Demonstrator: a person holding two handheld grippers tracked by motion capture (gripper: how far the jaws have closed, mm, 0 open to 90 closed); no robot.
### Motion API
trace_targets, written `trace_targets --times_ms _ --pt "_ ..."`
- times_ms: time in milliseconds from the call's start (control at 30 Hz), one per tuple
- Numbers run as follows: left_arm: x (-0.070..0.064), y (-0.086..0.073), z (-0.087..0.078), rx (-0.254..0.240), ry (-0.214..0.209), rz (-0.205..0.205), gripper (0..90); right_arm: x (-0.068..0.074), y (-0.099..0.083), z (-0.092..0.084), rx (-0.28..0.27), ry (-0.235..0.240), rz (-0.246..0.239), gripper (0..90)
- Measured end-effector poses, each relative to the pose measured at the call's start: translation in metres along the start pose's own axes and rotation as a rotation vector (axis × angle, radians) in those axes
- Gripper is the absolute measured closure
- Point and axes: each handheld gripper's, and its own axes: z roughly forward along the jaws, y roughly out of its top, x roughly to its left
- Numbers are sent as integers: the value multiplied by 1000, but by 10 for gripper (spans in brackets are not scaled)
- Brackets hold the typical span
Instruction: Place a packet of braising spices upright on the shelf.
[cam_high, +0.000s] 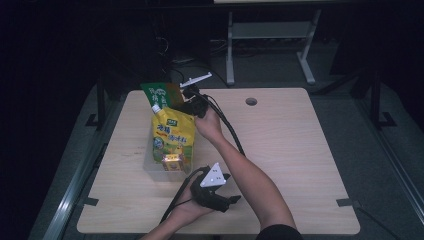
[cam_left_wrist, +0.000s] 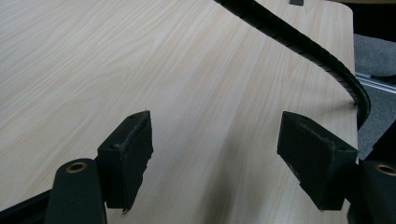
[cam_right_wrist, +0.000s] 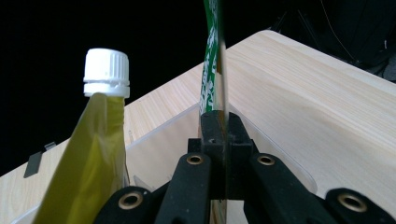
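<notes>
Green flat packet (cam_right_wrist: 212, 60): your right gripper (cam_right_wrist: 223, 135) has it pinched edge-on, jaws clenched on its lower part, packet standing upright above them. In the high view the same packet (cam_high: 159, 93) sits at the far left of the table, over the far end of the clear plastic bin (cam_high: 150, 167); whether its bottom edge touches the bin I cannot tell.

Just beside it, nearer you, the yellow spout pouch (cam_high: 173, 136) stands upright in the bin, white screw cap (cam_right_wrist: 106, 72) on top. In the right gripper view the pouch is left of the jaws, not touching them. A small orange-and-yellow carton (cam_high: 173, 161) lies at the near end of the bin, in front of the pouch.

Your right gripper (cam_high: 192, 107) reaches across from the middle of the table, black cable (cam_high: 231, 131) trailing back along your forearm.

Your left gripper (cam_high: 216, 192) rests low at the near edge, well apart from the bin contents, grey three-cornered plate (cam_high: 214, 176) on top. Left gripper view: jaws spread wide, nothing between the pads (cam_left_wrist: 130, 156), bare light wood table (cam_left_wrist: 140, 60) beneath, the cable arcing past at upper right.
</notes>
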Motion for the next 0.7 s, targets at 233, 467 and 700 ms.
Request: trace_targets --times_ms 233,467,700 --pt "0 0 0 5 -3 2 260 -2 -9 -2 -8 21 -12 892" --pt "0 0 1 11 -4 6 260 -6 -15 -6 7 36 -5 889" --pt "-1 0 1 7 -3 7 260 -10 -18 -9 15 47 6 884"
